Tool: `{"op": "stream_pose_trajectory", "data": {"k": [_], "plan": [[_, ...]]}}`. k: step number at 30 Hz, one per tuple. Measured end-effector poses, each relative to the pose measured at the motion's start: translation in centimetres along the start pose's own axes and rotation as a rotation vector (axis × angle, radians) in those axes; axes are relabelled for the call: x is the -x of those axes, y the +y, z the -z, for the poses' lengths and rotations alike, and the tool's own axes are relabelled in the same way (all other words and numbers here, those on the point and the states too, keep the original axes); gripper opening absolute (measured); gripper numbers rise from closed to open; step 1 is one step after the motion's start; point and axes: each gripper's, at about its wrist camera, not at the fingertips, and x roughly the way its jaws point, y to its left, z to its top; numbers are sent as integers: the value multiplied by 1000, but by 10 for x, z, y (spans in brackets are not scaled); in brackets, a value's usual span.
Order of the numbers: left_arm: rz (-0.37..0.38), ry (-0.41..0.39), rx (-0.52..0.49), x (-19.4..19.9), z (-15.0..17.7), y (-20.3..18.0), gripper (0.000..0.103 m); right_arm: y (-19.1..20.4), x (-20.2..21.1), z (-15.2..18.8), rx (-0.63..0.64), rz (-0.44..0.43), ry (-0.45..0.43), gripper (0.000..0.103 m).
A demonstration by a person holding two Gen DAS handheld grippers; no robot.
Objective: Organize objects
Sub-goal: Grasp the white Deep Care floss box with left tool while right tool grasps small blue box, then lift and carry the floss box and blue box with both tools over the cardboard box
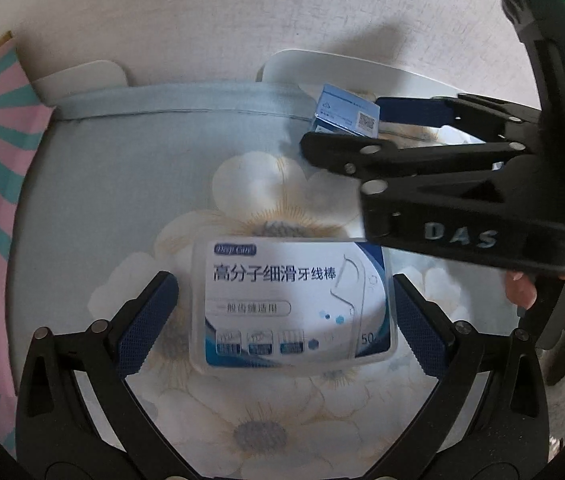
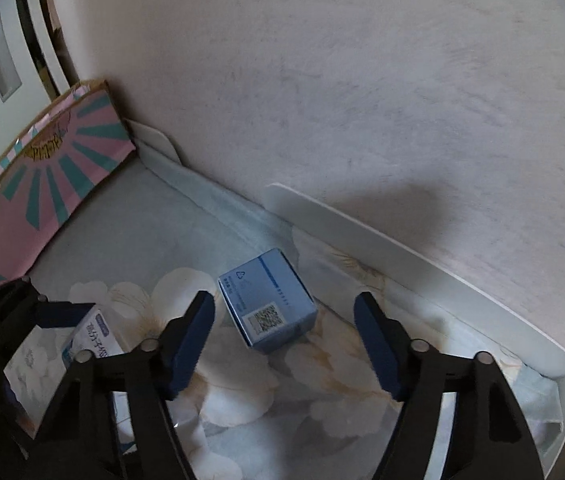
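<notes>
A clear plastic box of dental floss picks (image 1: 294, 304) with a white and blue label lies flat on the flowered cloth. My left gripper (image 1: 286, 292) is open, its blue pads on either side of the box with a gap on each side. A small blue carton (image 2: 268, 308) with a QR code lies near the back wall, just beyond and between the open fingers of my right gripper (image 2: 284, 306). The carton (image 1: 348, 110) and the right gripper (image 1: 322, 128) also show in the left wrist view at upper right. The floss box (image 2: 90, 340) shows at lower left in the right wrist view.
A pink and teal cardboard box (image 2: 42, 188) stands at the left. A white tray rim (image 2: 402, 248) runs along the pale wall at the back right. A second white edge (image 1: 82, 80) stands at the back left. The flowered cloth (image 1: 122, 184) covers the surface.
</notes>
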Motion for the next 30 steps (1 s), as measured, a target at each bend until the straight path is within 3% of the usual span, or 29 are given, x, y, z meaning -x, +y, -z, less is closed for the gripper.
{"op": "stream_pose_trajectory", "data": {"k": [5, 7, 18, 25, 30], "plan": [[-20, 15, -44, -2, -1, -6, 97, 3, -6, -2, 7, -14, 2, 40], [-33, 13, -72, -2, -1, -10, 91, 5, -6, -3, 14, 1, -4, 40], [37, -9, -12, 14, 0, 8, 90, 8, 17, -12, -46, 15, -24, 40], [66, -113, 10, 72, -7, 25, 90, 19, 69, -29, -140, 67, -65, 40], [70, -185, 4, 122, -11, 48, 90, 37, 120, -41, -171, 164, -126, 40]]}}
